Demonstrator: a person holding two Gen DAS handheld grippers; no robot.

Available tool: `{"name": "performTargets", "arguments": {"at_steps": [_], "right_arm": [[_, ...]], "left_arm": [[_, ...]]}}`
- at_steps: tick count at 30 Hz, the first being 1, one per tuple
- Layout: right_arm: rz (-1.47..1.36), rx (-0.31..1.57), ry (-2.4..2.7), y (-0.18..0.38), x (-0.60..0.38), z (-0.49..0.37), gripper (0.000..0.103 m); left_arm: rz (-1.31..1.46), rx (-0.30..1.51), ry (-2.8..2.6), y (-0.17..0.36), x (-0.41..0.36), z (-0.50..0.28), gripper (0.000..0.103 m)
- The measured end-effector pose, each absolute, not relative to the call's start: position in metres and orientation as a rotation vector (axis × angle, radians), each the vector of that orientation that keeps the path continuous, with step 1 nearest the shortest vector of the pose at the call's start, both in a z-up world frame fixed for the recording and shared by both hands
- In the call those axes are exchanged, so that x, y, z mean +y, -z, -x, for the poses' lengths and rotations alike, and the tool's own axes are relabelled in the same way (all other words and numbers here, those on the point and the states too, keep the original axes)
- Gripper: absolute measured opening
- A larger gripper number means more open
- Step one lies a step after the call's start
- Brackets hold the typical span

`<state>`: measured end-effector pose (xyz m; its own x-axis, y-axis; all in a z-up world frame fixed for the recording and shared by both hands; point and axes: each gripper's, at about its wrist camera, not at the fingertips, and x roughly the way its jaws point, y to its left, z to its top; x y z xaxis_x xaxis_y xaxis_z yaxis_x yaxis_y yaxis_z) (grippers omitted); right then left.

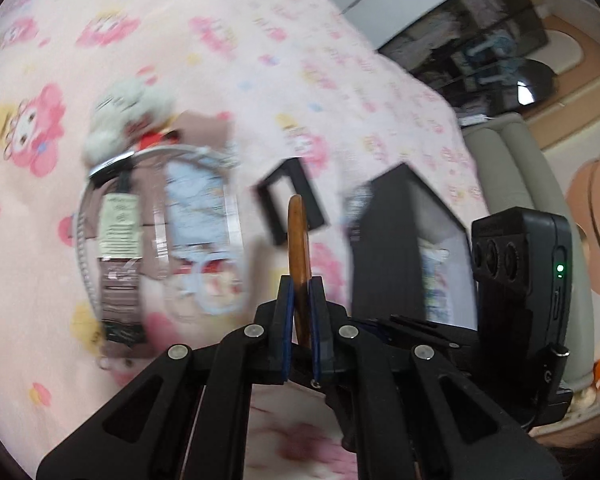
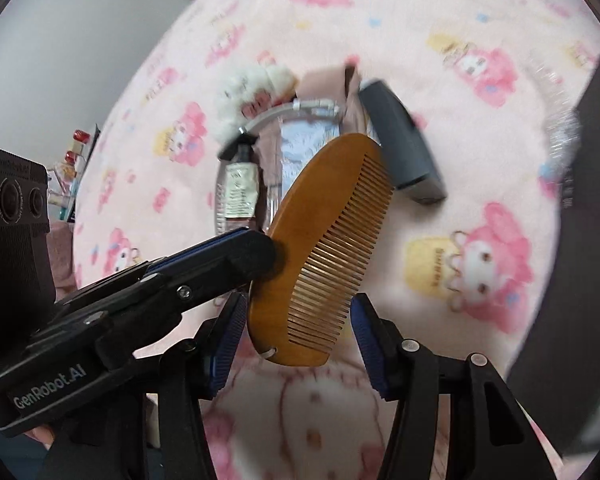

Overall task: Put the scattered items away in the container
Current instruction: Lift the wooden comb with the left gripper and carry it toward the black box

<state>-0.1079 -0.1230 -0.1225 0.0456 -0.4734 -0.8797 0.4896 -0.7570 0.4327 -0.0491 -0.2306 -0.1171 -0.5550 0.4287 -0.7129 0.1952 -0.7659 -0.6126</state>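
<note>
Closest in the left wrist view, the left tongs (image 1: 300, 312) are pinched nearly shut on a wooden comb (image 1: 298, 256), seen edge-on as a thin brown strip standing up between the blue pads. From the right wrist view the same comb (image 2: 324, 248) shows its broad face and teeth, clamped at its spine by the left tongs (image 2: 260, 258) reaching in from the left. The right tongs (image 2: 298, 332) stand about half open around the comb's lower end; their pads do not seem to press on it, so they hold nothing.

Below lies a pink blanket (image 1: 220, 40) printed with cartoon figures. On it, a little farther off, sits a scattered cluster: a small tube with a pale label (image 1: 120, 224), a pale blue packet (image 1: 198, 200), a curved silvery headband (image 1: 85, 256), a fluffy white plush thing (image 1: 120, 116), and a dark grey box (image 2: 400, 148) just beside them. To the right stands a dark open container (image 1: 392, 240) with something already inside, near the cluster but apart from it.

The step in hand looks like carrying the comb, lifted clear of the blanket, toward the container. Next, I judge, the left tongs must swing right until over the container's opening, lower, then release; the right tongs should keep clear so they do not snag the teeth.
</note>
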Motion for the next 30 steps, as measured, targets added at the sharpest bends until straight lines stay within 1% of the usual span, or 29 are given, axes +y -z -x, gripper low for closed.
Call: {"name": "performTargets", "arguments": {"at_steps": [4,8,16,19,24,30], "right_arm": [[-1.574,0.017,1.898,0.088,-0.095,0.098,0.051],[-1.526,-0.041,1.987,0.065,-0.057,0.105,0.051],[-1.437,-0.169,2.128,0.030,0.062,0.104,0.050],[-1.423,-0.211,2.183,0.024,0.103,0.111,0.050],[-1.451,-0.284,2.254,0.031,0.161,0.122,0.050],[-1.492,-0.338,2.263,0.050,0.192,0.127,0.050]], "left_arm": [[1.314,-0.926,-2.439,0.086,-0.196,0.054,0.005],[1.247,-0.851,-2.368,0.063,-0.141,0.069,0.005],[1.201,-0.696,-2.264,0.037,-0.029,0.110,0.004],[1.207,-0.651,-2.245,0.035,0.006,0.124,0.004],[1.263,-0.633,-2.217,0.049,0.043,0.140,0.004],[1.322,-0.654,-2.231,0.068,0.038,0.137,0.004]]}}
